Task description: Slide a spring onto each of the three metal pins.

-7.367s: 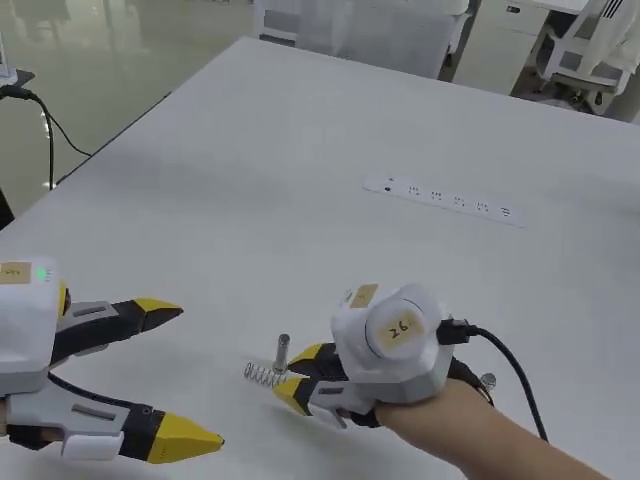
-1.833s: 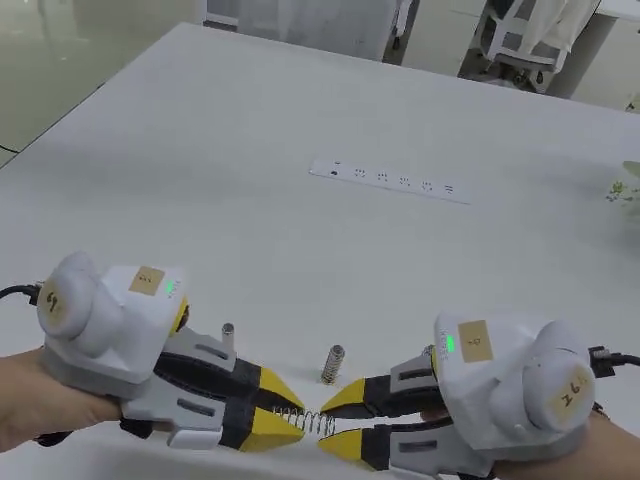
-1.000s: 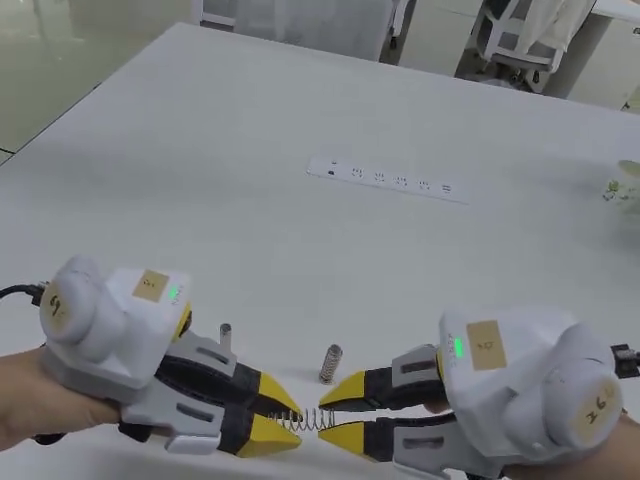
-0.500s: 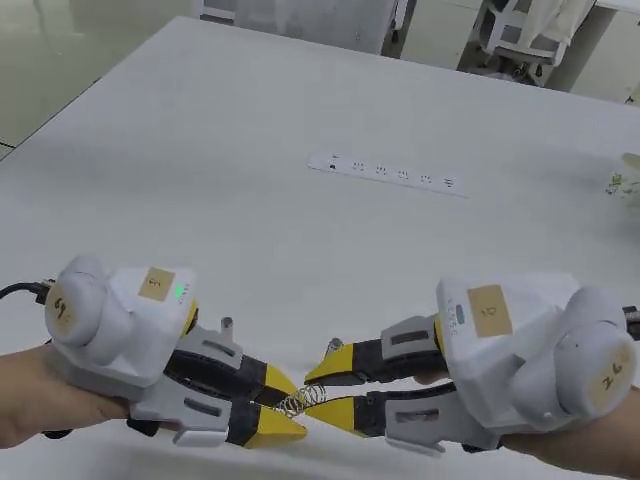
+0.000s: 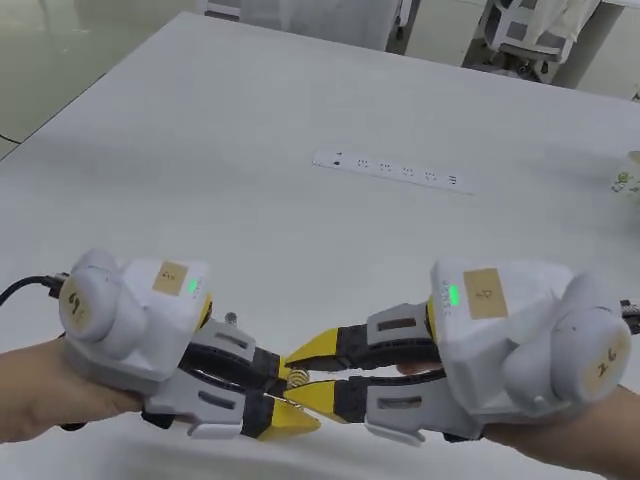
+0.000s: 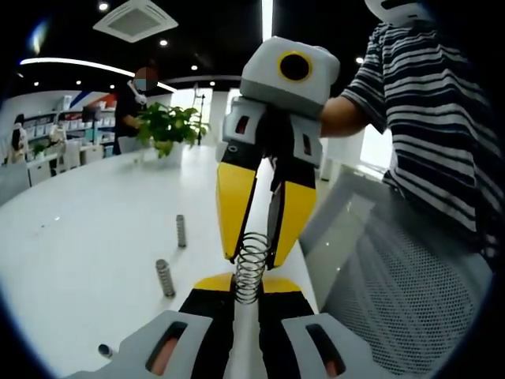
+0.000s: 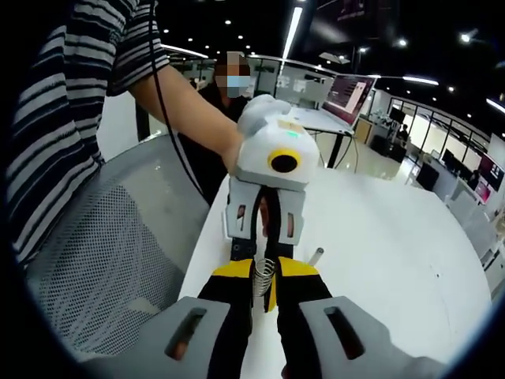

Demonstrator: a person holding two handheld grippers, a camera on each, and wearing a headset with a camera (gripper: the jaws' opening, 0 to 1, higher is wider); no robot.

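Observation:
A small steel spring [image 6: 251, 267] is pinched at its near end in my left gripper [image 6: 248, 286], which is shut on it. My right gripper [image 6: 254, 251] faces it nose to nose, and its yellow fingers press on the spring's far end. In the right gripper view the spring [image 7: 264, 276] sits between my right gripper's [image 7: 265, 275] tips. In the head view both grippers meet low over the table, left gripper [image 5: 295, 400] and right gripper [image 5: 296, 376]. One pin [image 6: 164, 278] wears a spring. A bare pin [image 6: 181, 230] stands behind it, also seen as a pin [image 5: 231, 320] by the left gripper.
A white power strip [image 5: 395, 170] lies across the white table [image 5: 250, 130] farther back. A small metal piece [image 6: 105, 350] lies near the table's front edge. A mesh chair [image 7: 118, 260] and a person in a striped shirt [image 6: 418, 103] are close to the edge.
My right gripper moved left up to the left gripper, and its jaws narrowed onto the spring's free end. Both grippers now overlap at the tips and hide the sprung pin.

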